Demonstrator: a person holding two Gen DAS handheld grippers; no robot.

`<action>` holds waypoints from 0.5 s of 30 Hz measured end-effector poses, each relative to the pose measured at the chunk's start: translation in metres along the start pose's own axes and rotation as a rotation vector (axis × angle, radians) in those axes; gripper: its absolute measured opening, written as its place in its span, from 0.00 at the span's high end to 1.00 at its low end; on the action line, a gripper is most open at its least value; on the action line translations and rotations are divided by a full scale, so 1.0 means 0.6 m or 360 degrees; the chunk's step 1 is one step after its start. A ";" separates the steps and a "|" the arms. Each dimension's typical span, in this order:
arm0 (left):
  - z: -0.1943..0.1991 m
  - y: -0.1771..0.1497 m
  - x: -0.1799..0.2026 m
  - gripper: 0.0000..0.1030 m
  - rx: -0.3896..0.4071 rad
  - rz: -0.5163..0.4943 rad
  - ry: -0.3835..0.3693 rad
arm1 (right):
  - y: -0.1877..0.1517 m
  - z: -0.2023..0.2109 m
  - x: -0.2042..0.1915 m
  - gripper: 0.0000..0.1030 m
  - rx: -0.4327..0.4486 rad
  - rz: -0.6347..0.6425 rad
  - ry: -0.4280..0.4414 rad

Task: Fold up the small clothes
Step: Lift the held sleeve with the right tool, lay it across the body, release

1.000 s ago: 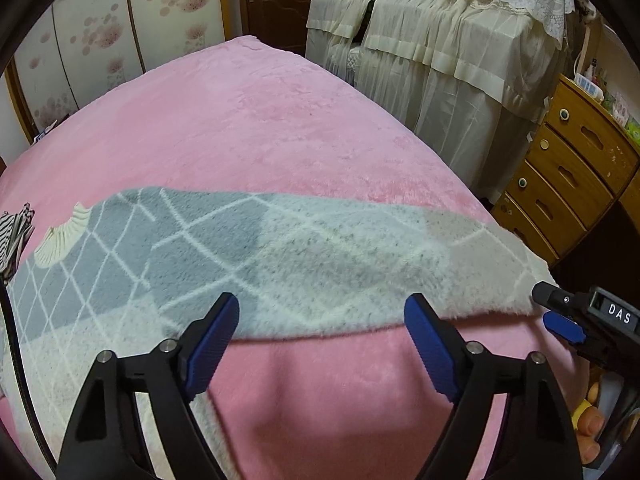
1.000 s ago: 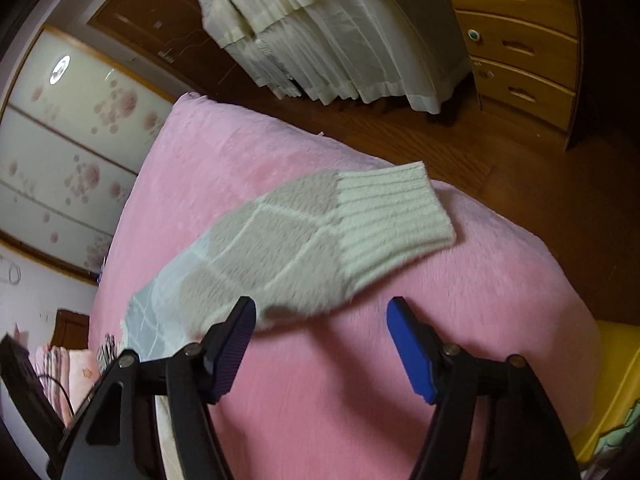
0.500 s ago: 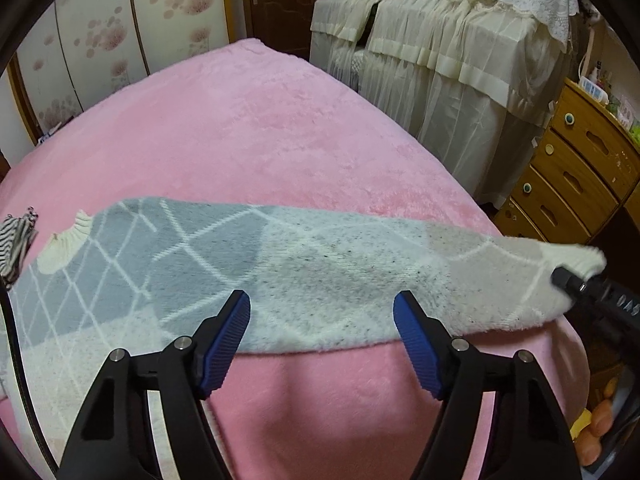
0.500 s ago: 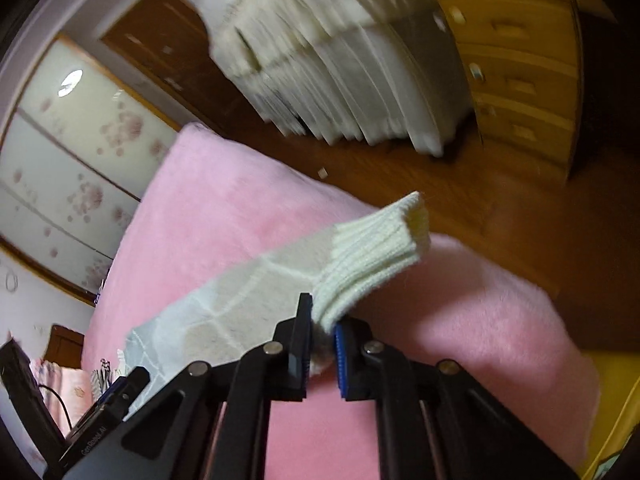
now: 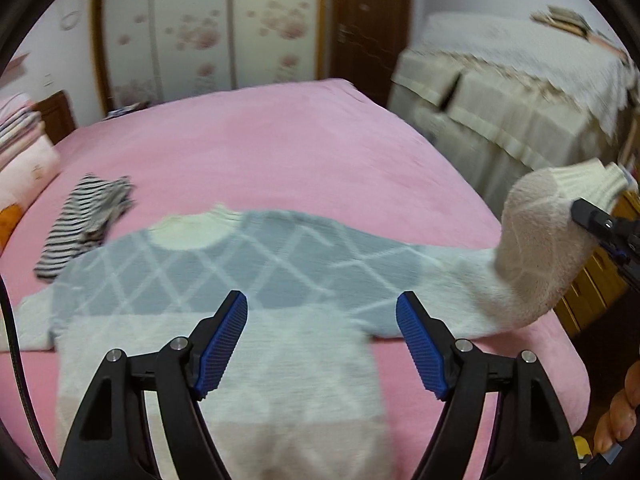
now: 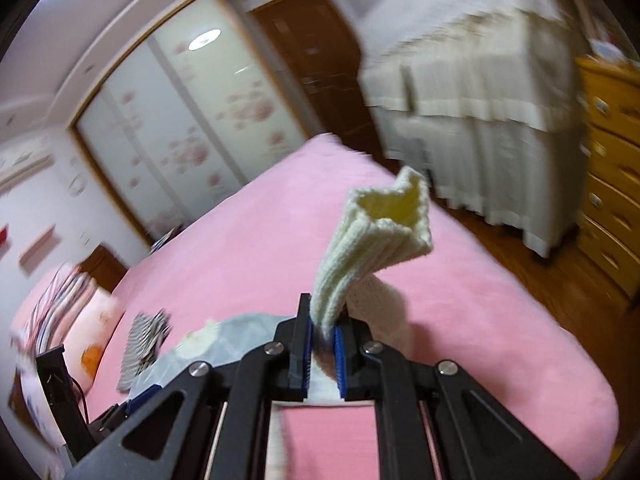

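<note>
A grey, white and beige diamond-pattern sweater [image 5: 240,280] lies spread flat on the pink bed [image 5: 280,140], neck toward the far side. Its right sleeve [image 5: 540,248] is lifted into an arch. My right gripper [image 6: 322,320] is shut on the sleeve's cream ribbed cuff [image 6: 384,232], which stands up above the blue pads. In the left wrist view the right gripper [image 5: 600,228] shows at the right edge. My left gripper [image 5: 322,344] hovers above the sweater's body, its jaws opening, with nothing between the pads.
A crumpled black-and-white striped garment [image 5: 88,216] lies on the bed left of the sweater. Stacked bedding [image 5: 20,148] sits at the far left. A cream-draped piece of furniture [image 5: 520,100] and a wooden dresser [image 6: 612,160] stand beyond the bed's right edge.
My right gripper closed on the sleeve cuff and raised it off the bed. My left gripper rose and drew back, so more of the sweater shows.
</note>
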State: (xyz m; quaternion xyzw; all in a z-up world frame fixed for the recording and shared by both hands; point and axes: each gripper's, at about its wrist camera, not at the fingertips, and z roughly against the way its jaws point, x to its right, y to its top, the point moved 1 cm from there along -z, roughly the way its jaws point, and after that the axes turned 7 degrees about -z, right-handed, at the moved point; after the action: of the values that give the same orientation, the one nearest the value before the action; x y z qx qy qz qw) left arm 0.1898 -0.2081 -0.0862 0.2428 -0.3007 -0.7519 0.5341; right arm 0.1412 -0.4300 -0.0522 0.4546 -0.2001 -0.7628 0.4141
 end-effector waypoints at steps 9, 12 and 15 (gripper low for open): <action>0.027 -0.050 -0.207 0.17 -0.0014 0.0220 0.0295 | -0.095 -0.119 -0.225 0.91 -0.0262 0.0295 0.0265; 0.018 -0.081 -0.263 0.17 -0.0074 0.0270 0.0355 | -0.143 -0.172 -0.271 0.91 -0.0372 0.0372 0.0281; 0.001 -0.108 -0.310 0.17 -0.0145 0.0340 0.0366 | -0.187 -0.228 -0.296 0.91 -0.0488 0.0426 0.0262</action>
State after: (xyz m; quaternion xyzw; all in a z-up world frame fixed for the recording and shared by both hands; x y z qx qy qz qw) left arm 0.2048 -0.0154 -0.1239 0.2694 -0.2272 -0.6710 0.6523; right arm 0.2514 -0.2111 -0.1040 0.4164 -0.1059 -0.6829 0.5908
